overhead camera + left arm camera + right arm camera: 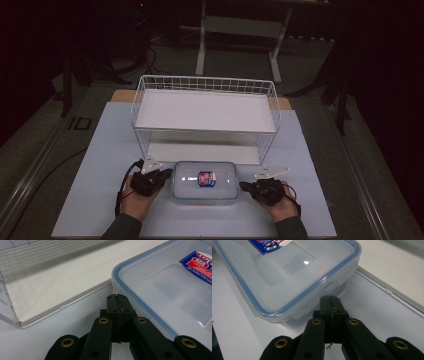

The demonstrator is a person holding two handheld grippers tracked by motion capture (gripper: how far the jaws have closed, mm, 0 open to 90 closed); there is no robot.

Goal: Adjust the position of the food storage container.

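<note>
box (pixel 205 181) sits at the table's near edge, just before the rack (pixel 205 112) — long axis left-right, between the two grippers. left gripper (pixel 161 174) and right gripper (pixel 245 186) each at a short end, about equally near; jaws of both pressed together, holding nothing.

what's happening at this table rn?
A person holds the left gripper and right gripper at either end of a lidded clear plastic container on the white table. Both grippers' fingers are shut and grip nothing. A white wire rack stands just behind the container.
</note>
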